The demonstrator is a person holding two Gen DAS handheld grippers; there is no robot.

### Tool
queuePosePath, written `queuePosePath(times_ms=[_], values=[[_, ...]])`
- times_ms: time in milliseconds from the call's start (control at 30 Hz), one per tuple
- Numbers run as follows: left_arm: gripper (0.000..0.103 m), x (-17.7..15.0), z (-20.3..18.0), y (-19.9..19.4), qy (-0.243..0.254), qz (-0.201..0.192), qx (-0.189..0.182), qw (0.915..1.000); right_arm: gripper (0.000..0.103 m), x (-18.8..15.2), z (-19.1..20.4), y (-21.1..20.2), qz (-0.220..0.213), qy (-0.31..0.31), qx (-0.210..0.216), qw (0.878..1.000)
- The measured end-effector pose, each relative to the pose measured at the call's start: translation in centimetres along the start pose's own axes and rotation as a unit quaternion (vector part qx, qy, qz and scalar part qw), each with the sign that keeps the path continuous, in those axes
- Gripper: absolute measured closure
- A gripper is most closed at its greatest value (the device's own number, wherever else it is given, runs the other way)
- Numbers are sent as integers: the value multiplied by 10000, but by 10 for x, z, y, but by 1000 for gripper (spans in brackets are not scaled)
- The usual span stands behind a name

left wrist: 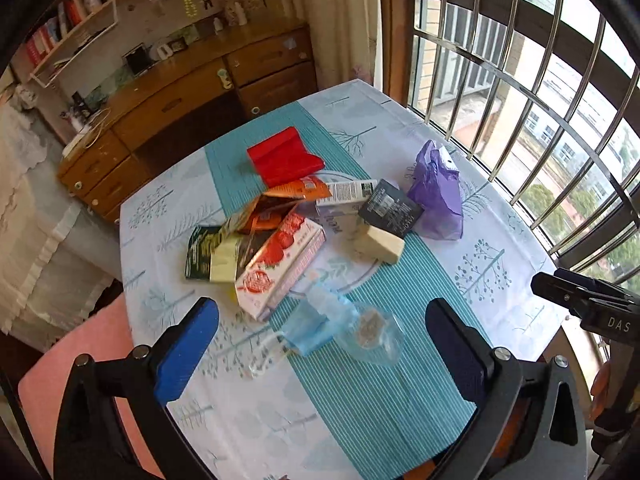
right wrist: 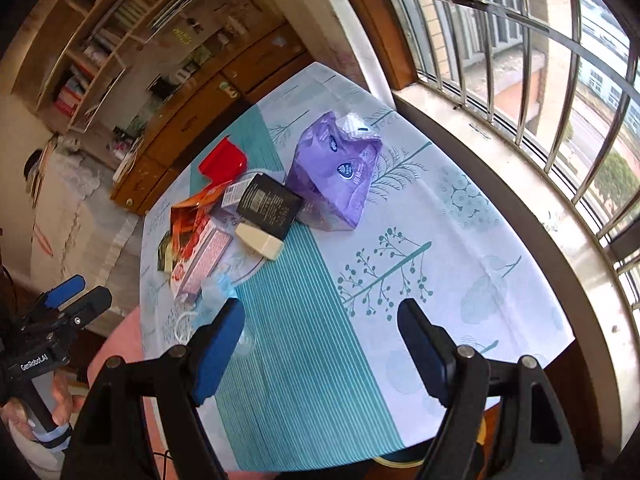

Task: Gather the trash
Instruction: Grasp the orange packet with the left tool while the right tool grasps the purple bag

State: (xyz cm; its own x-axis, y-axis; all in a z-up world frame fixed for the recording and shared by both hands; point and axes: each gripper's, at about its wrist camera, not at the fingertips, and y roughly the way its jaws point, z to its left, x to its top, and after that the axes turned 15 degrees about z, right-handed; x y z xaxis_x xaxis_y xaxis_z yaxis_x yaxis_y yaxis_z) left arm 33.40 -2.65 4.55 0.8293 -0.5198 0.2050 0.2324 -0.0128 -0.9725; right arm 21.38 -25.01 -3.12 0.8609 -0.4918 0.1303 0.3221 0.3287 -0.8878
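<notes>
Barely begun: left gripper (left wrist: 322,344) and right gripper (right wrist: 320,344) both spread wide and empty, nothing gathered yet, trash pile (left wrist: 280,236) lying ahead beyond the fingertips, blue mask (left wrist: 316,322) nearest between the left jaws.

Bright daylight from the barred window (left wrist: 520,80), soft shadows, strong fisheye bending, dark vignetted corners, slight blur

We see a tree-patterned tabletop (left wrist: 500,248) beside the barred window (left wrist: 520,80), a wooden dresser (left wrist: 180,100) beyond, bookshelves (left wrist: 80,12) above it.
</notes>
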Motion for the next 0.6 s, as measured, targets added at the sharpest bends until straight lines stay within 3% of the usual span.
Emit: queuePosePath(times_ms=[133,333,600], values=[[1,51,28,35,691,64,97,9975,24,15,13,19,-224,401,-128,9989],[1,102,37,101,1610,600,201,9849,24,30,26,42,-309,789,-288,9960],[1,134,28,158,1924,844,347,9771,24,53,38,58,-285,783,-685,9942]])
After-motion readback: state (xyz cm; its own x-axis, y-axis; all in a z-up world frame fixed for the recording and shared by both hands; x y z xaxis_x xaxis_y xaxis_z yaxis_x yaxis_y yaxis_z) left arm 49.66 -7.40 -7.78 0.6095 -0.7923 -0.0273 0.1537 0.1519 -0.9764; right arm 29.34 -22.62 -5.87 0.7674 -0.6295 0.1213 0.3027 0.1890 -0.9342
